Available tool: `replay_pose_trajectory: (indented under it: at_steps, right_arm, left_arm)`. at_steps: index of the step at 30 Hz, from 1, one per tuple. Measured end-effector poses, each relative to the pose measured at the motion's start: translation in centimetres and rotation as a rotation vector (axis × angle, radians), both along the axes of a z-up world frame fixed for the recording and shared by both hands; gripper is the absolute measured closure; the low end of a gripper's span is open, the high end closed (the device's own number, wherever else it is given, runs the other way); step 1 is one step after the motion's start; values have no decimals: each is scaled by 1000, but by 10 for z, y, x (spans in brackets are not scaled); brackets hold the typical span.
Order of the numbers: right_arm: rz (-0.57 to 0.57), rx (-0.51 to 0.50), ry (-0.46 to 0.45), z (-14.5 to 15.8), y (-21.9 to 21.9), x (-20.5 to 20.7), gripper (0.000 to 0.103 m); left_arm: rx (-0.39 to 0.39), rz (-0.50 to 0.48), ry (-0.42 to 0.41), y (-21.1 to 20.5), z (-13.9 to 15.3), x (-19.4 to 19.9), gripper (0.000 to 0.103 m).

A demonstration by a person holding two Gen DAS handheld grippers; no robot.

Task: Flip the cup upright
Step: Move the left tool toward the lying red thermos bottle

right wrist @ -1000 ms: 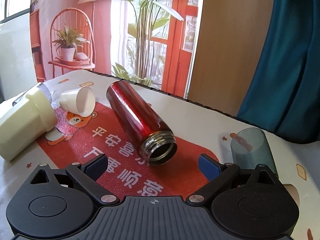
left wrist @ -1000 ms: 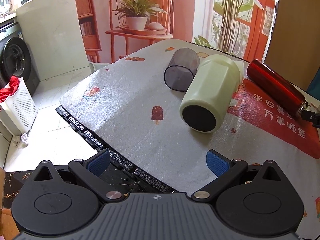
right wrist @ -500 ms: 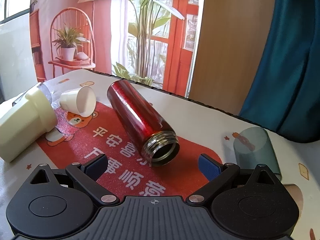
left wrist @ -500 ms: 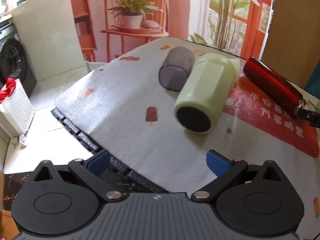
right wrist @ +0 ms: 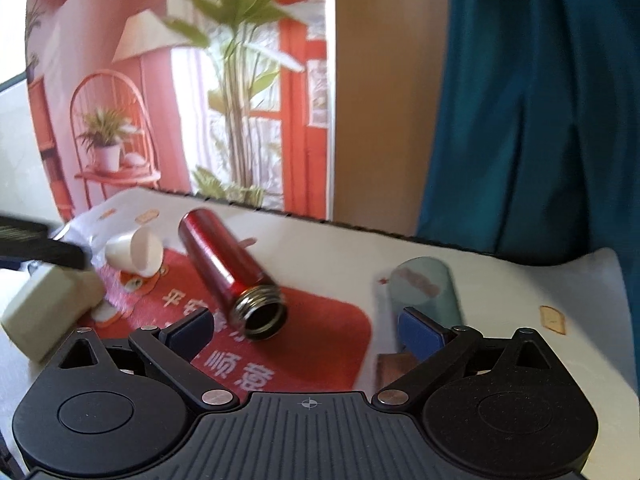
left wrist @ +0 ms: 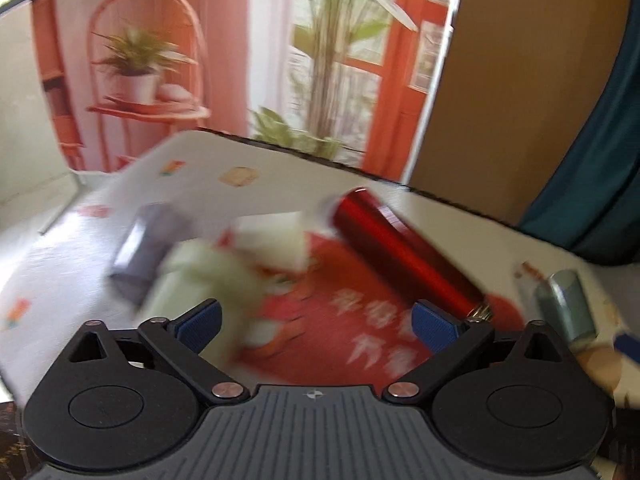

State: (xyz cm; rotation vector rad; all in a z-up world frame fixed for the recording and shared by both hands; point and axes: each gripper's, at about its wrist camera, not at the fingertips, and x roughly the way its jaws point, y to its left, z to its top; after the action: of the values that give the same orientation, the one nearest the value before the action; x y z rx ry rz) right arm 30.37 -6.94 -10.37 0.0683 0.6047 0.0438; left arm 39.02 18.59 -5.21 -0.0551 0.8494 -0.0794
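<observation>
Several cups lie on their sides on the table. A red metal flask [right wrist: 230, 268] lies on a red mat [right wrist: 312, 336], mouth toward my right gripper [right wrist: 304, 330], which is open and empty just in front of it. A pale green cup [right wrist: 48, 308] lies at the left, a small white cup [right wrist: 136, 254] behind it, a grey-blue cup [right wrist: 426, 288] at the right. In the blurred left wrist view my left gripper [left wrist: 316, 324] is open and empty, above the pale green cup [left wrist: 200, 276], with the flask [left wrist: 404, 248] ahead right and a dark grey cup [left wrist: 148, 244] at left.
The table's far edge [right wrist: 360, 228] runs in front of a wall poster and a teal curtain [right wrist: 540, 100]. The left gripper's body [right wrist: 36, 246] reaches into the right wrist view at far left. The grey-blue cup [left wrist: 568, 304] also lies at the left wrist view's right.
My left gripper has swung fast to the right and closer over the pale green cup; its view is blurred. My right gripper has moved nearer the flask's mouth and tilted up. Both stay open.
</observation>
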Motion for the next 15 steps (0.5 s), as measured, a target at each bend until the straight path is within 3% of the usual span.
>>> replay_pose_trajectory:
  at_steps: [5, 12, 15]
  right_arm:
    - [-19, 18, -20, 6, -18, -4, 3]
    - [-28, 31, -4, 0, -30, -3, 3]
    - [-37, 43, 2, -2, -34, 0, 3]
  left_arm:
    - [-6, 12, 50, -45, -27, 54, 11]
    - [-78, 58, 98, -66, -53, 88, 11]
    - [-55, 83, 123, -75, -64, 104, 11]
